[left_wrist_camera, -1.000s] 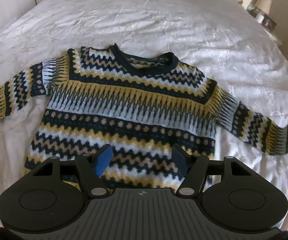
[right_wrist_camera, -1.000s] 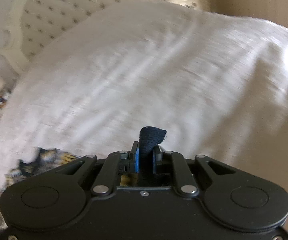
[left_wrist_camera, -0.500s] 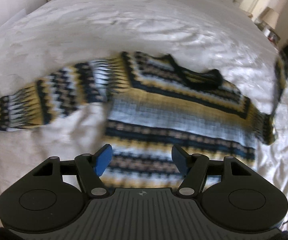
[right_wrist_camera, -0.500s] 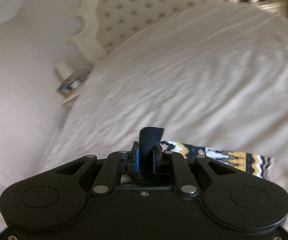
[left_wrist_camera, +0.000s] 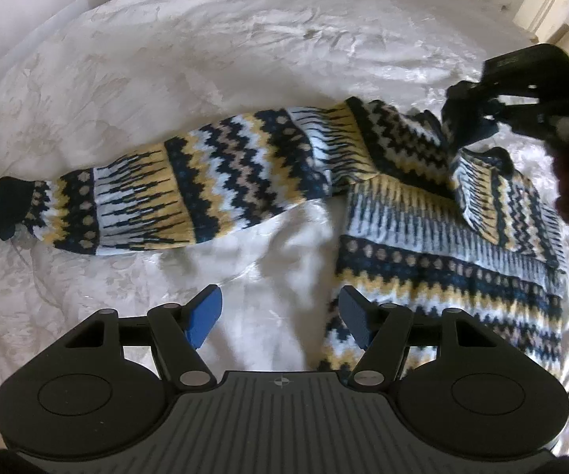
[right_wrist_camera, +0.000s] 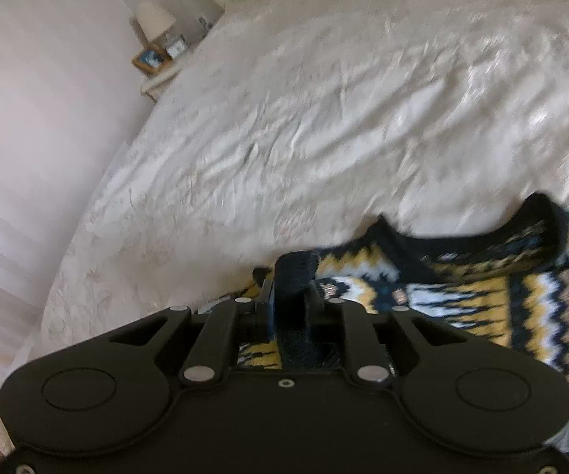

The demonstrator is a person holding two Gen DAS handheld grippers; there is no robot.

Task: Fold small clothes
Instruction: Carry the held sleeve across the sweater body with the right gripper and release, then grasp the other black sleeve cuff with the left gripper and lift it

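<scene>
From my left wrist camera, my left gripper (left_wrist_camera: 280, 318) hangs spread wide and empty over a white bedspread (left_wrist_camera: 166, 59). A patterned sweater (left_wrist_camera: 422, 213) lies there, one sleeve (left_wrist_camera: 158, 201) stretched left, the other folded across the chest under my right gripper (left_wrist_camera: 468, 126).

From my right wrist camera, my right gripper (right_wrist_camera: 290, 308) has its jaws opening, the dark cuff (right_wrist_camera: 294, 276) between them, just above the sweater's neckline (right_wrist_camera: 462, 245).

One sweater (left_wrist_camera: 422, 229), two tongs (left_wrist_camera: 280, 312)
</scene>
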